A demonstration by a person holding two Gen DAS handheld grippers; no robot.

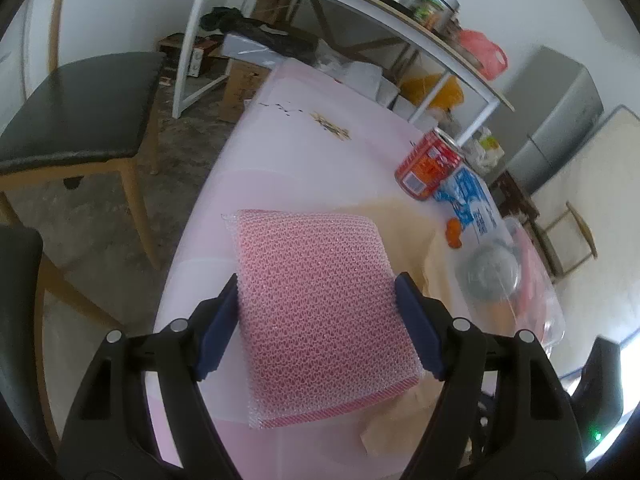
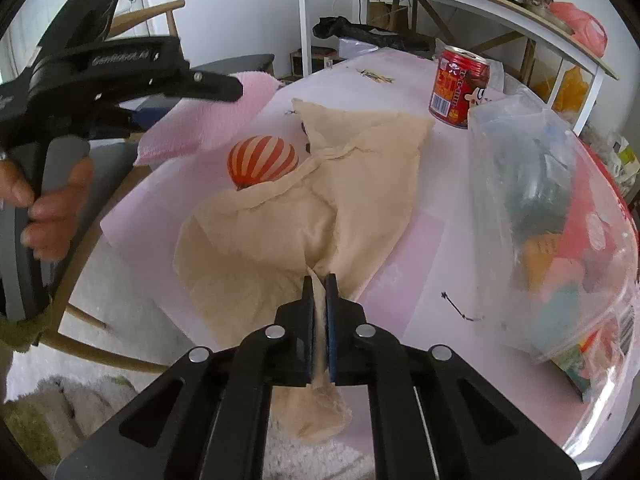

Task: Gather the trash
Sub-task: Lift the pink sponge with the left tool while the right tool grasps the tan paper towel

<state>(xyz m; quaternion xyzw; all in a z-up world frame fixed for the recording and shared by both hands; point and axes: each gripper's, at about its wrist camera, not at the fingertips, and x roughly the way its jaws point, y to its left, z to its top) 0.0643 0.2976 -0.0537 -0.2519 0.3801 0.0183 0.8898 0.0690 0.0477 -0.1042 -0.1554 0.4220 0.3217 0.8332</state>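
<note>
So right now my left gripper (image 1: 316, 300) has its blue pads (image 1: 416, 332) clamped on either side of a pink mesh scrub pad (image 1: 320, 308), jaws spread wide around it and the pad sticking out over the pink table (image 1: 304, 148). My right gripper (image 2: 319, 292) is pressed tight together, pinching a fold of the beige cloth bag (image 2: 304, 216) near its closest edge, with a bit of the fabric bunched out behind the pads. The bag lies crumpled across the middle of the table. An orange and white striped ball (image 2: 262, 164) sits at its far left edge, touching the cloth. The red can (image 2: 458, 86) stands upright further back, beside a clear plastic bag (image 2: 560, 220) stuffed with colourful stuff on the right side. From the right wrist view you can see my hand (image 2: 48, 208) wrapped round the left gripper's handle, off to the left above the table edge.
</note>
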